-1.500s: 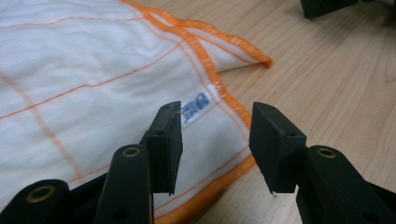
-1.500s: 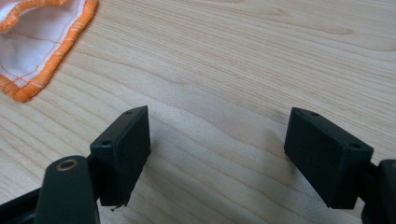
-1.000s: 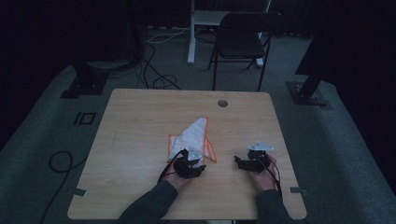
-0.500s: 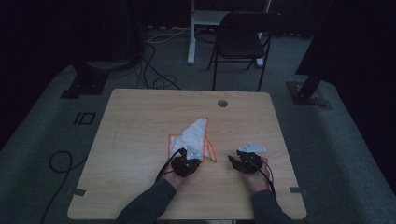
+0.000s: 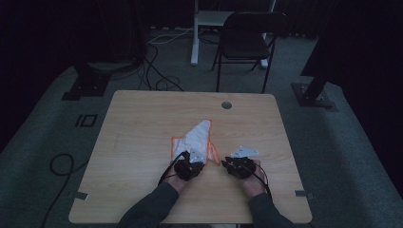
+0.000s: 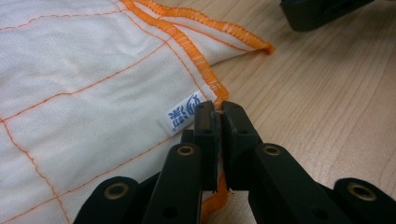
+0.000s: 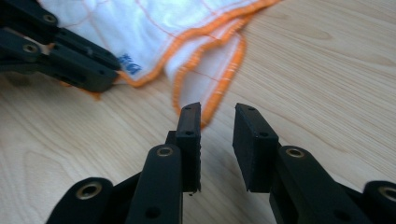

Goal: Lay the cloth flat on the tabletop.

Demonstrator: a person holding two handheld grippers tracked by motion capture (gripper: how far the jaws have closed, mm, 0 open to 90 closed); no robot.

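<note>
- While the cloth [image 6: 93, 79] lies on the worktop [image 5: 142, 142], the nearest part of the scene is taken up by the person's forearms, which are seen entering from the bottom edge of the high view.
- The left tool [image 6: 218, 108] is seen clamped on the cloth's orange hem, close beside the small blue-printed label [image 6: 183, 113]; its jaws are pressed together with only the fabric between them.
- The right tool [image 7: 217, 112] is held low over the bare wood, with its jaws part-way apart and nothing between them; they have just been closing, and an orange-edged corner of the cloth is seen just beyond the tips, not yet pinched.
- One grip is judged to be made and the second to be left; whatever is to be done with the cloth after that, whether spreading or folding, is judged not to have begun.
- The cloth is seen as thin white fabric with a fine weave, crossed by thin orange grid lines and bound by a thick orange stitched border.
- From the high view it is seen near the middle of the worktop's near half, gathered into a long wedge that is pointed away from the person, with layers overlapped at the near end.
- Farther off, a folding chair [image 5: 247, 42] and cables on the floor are seen behind the worktop.
</note>
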